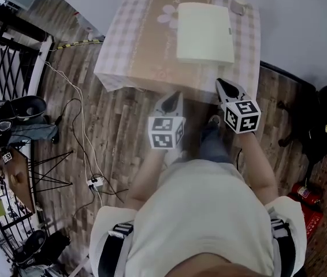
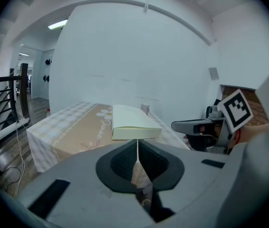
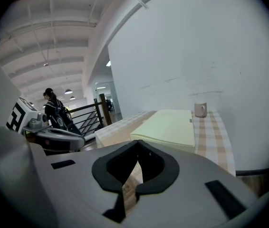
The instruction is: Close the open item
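A flat pale yellow box (image 1: 205, 32) lies on the checked tablecloth of a small table (image 1: 134, 45), with its lid down flat. The same box (image 2: 130, 122) shows ahead in the left gripper view and, as the box (image 3: 171, 127), in the right gripper view. Both grippers hover off the table's near edge, apart from the box. My left gripper (image 1: 175, 97) is shut with nothing in it; its jaws meet in a thin line (image 2: 137, 141). My right gripper (image 1: 222, 84) is also shut and empty (image 3: 138, 144).
A small mug (image 1: 240, 6) stands at the table's far right corner. A black railing (image 1: 7, 56), shoes and cables (image 1: 80, 131) lie to the left on the wooden floor. A red fire extinguisher (image 1: 305, 195) and black bags sit at the right. A person (image 3: 53, 108) stands far behind.
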